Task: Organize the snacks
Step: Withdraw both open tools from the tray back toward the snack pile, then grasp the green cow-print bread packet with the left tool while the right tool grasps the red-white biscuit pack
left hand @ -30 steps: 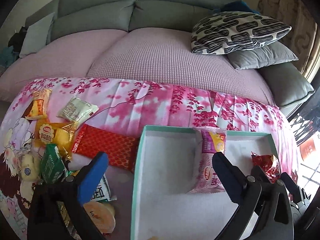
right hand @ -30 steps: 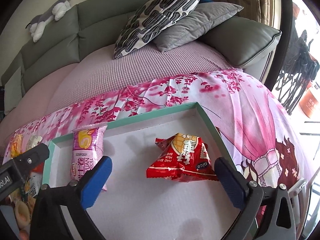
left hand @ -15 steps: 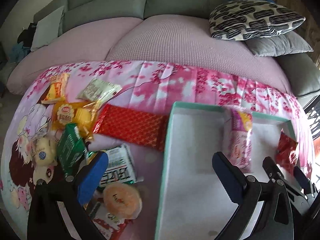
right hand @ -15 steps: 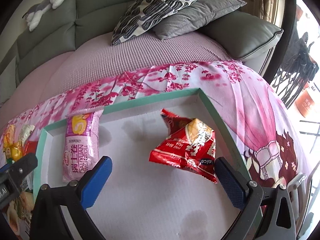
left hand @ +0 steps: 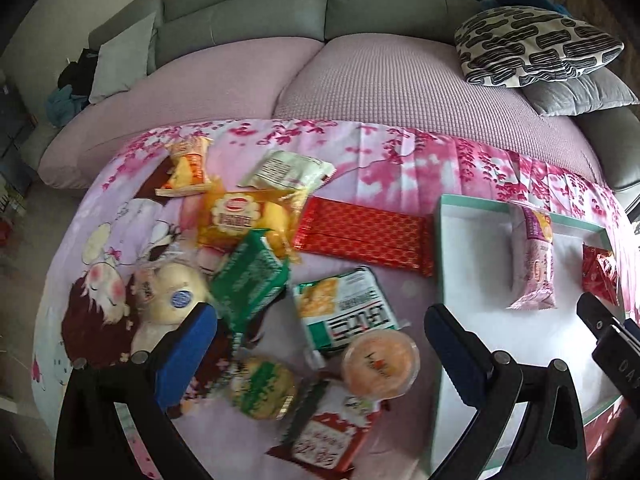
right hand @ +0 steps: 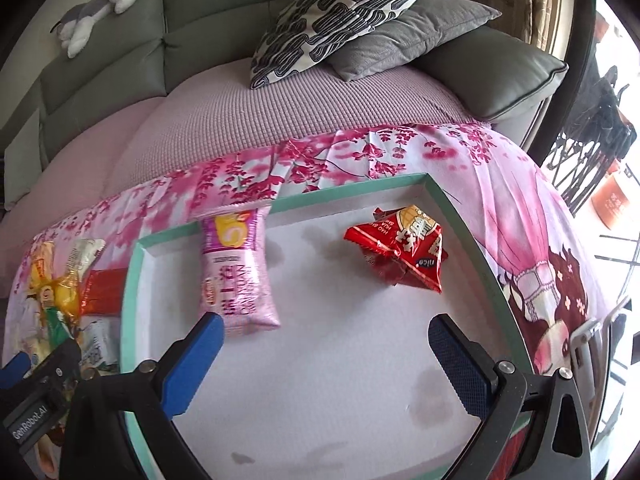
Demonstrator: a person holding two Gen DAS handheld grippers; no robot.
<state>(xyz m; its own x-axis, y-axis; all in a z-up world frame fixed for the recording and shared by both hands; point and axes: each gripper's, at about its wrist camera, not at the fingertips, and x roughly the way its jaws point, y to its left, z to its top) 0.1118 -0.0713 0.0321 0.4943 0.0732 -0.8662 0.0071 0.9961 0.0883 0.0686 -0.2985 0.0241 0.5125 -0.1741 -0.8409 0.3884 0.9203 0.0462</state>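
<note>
A white box with a teal rim (right hand: 352, 189) holds a pink snack pack (right hand: 236, 268) and a red snack bag (right hand: 404, 248). The box rim (left hand: 440, 248) also shows in the left wrist view. My left gripper (left hand: 320, 328) is open and empty above a pile of snacks: a white and green packet (left hand: 348, 312), an orange jelly cup (left hand: 380, 362), a green pack (left hand: 248, 280), a long red pack (left hand: 364, 236) and a yellow cake pack (left hand: 240, 216). My right gripper (right hand: 324, 340) is open and empty over the box floor.
The pink floral cloth (left hand: 400, 160) covers the table before a grey and mauve sofa (left hand: 360, 68). A patterned cushion (right hand: 340, 12) lies at the sofa's right. More snacks lie at the left: an orange pack (left hand: 188, 168), a round bun (left hand: 176, 296) and a red and white bag (left hand: 324, 440).
My left gripper has moved left, from over the box to over the snack pile. My right gripper has drawn back a little; the red bag now lies farther from it.
</note>
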